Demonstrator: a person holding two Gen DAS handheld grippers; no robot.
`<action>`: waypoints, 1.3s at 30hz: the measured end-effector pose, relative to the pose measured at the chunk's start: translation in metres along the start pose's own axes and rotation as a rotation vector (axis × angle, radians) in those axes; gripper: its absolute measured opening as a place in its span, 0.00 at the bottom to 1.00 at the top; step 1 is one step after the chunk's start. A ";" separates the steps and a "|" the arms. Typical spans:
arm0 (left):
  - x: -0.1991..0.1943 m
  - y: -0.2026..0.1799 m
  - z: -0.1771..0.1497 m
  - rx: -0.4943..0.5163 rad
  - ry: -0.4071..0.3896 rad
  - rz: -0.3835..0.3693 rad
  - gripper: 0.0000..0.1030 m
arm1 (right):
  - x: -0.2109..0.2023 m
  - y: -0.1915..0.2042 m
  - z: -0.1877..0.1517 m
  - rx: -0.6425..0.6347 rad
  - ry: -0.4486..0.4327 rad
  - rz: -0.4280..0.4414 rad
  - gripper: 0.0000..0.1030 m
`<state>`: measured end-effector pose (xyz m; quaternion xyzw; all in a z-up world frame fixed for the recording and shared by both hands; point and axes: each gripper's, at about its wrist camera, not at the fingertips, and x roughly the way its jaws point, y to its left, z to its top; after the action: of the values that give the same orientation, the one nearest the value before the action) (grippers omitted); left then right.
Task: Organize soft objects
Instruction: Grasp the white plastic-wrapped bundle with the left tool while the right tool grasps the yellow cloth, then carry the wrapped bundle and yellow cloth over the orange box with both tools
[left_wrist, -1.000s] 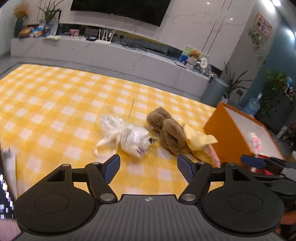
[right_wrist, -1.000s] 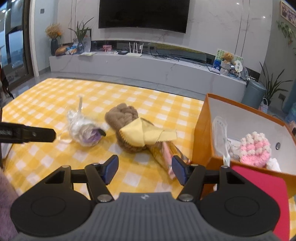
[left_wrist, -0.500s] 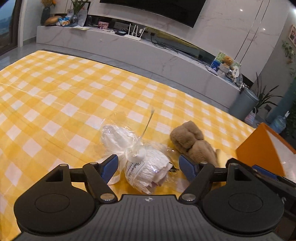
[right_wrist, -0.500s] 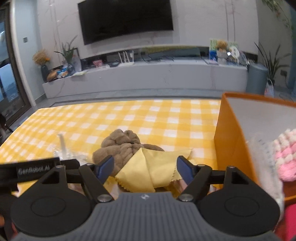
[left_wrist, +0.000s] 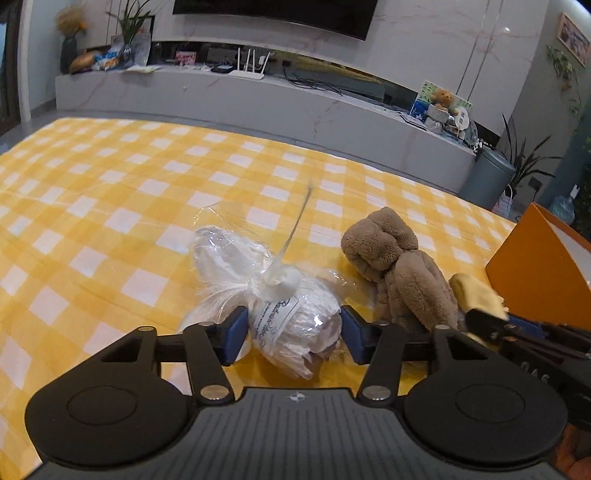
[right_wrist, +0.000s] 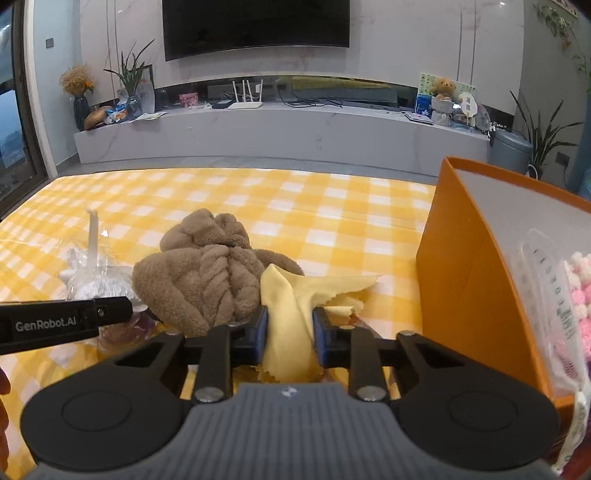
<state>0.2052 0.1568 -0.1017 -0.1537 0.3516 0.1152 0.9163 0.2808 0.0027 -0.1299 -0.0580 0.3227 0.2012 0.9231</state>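
Grippers two: left gripper (left_wrist: 291, 338) closing around one plastic-wrapped bundle (left_wrist: 291, 317), right gripper (right_wrist: 290, 336) pinching one yellow cloth (right_wrist: 295, 314), one brown plush (right_wrist: 207, 280) between, pink knit (right_wrist: 580, 291) inside orange box (right_wrist: 461, 280) seen only from right wrist.

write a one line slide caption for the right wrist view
Right gripper closing on a thin yellow cloth draped beside a fluffy brown plush toy, open orange box to its right.

"GenRobot.AI" stands in white on the left claw (right_wrist: 66, 325); other labels are illegible.
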 end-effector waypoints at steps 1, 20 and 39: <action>0.000 0.000 0.000 0.002 -0.001 0.004 0.53 | -0.002 0.000 0.001 -0.005 -0.009 -0.004 0.07; -0.067 0.012 -0.003 -0.042 -0.098 -0.149 0.46 | -0.100 0.001 -0.017 0.076 -0.132 0.097 0.04; -0.102 -0.013 -0.032 0.023 -0.088 -0.210 0.46 | -0.152 -0.007 -0.030 0.079 -0.158 0.162 0.04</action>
<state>0.1159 0.1226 -0.0525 -0.1739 0.2941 0.0212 0.9396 0.1585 -0.0620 -0.0597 0.0207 0.2604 0.2660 0.9279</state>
